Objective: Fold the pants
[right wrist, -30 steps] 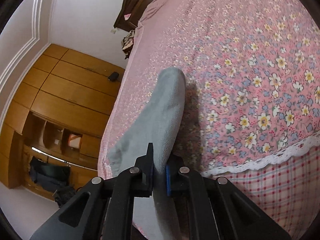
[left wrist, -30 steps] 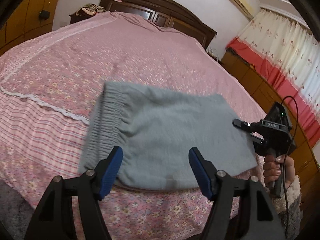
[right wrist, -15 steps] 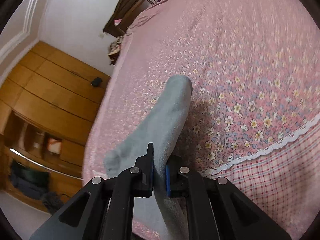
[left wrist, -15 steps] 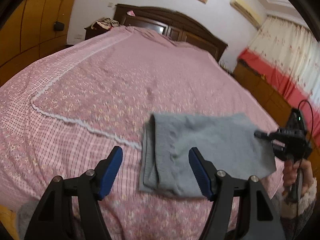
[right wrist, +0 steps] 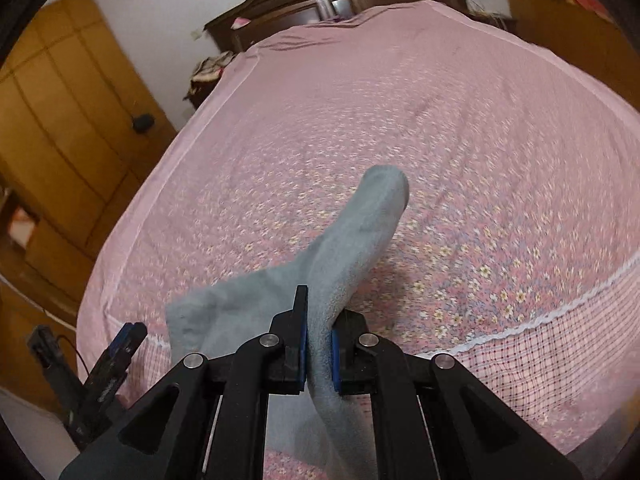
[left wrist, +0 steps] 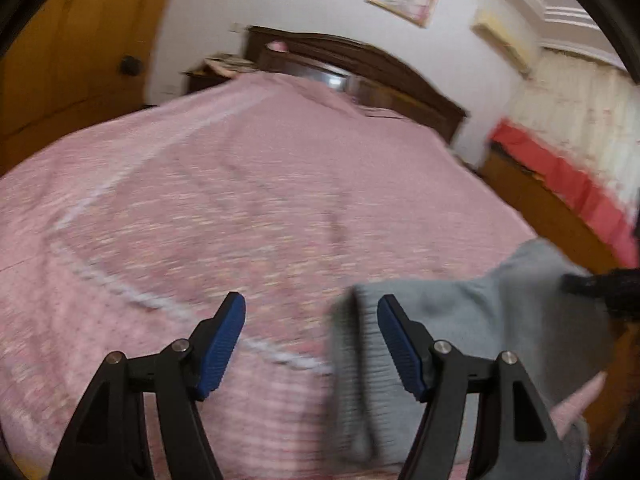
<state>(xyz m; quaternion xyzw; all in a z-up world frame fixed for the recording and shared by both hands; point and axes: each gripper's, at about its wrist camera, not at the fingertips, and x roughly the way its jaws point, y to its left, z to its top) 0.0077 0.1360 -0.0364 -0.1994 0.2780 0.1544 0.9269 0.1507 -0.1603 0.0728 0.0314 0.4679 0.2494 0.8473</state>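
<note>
The folded grey pants (left wrist: 500,328) lie near the front edge of a pink floral bed, low right in the blurred left wrist view. My left gripper (left wrist: 312,340) is open and empty, above the bedspread just left of the pants' waistband edge. My right gripper (right wrist: 319,344) is shut on a fold of the grey pants (right wrist: 360,232), which rise in a ridge away from the jaws. The left gripper's blue tip (right wrist: 128,338) shows at the lower left of the right wrist view.
The pink floral bedspread (left wrist: 280,200) has a white lace seam (right wrist: 560,312) and a checked border near the front. A dark wooden headboard (left wrist: 360,64) stands at the far end. Wooden wardrobes (right wrist: 60,140) line the left side; a red-trimmed curtain (left wrist: 568,152) hangs at the right.
My left gripper has swung left off the pants, which now sit at the right of its view. My right gripper stays shut on the pants and has turned toward the headboard.
</note>
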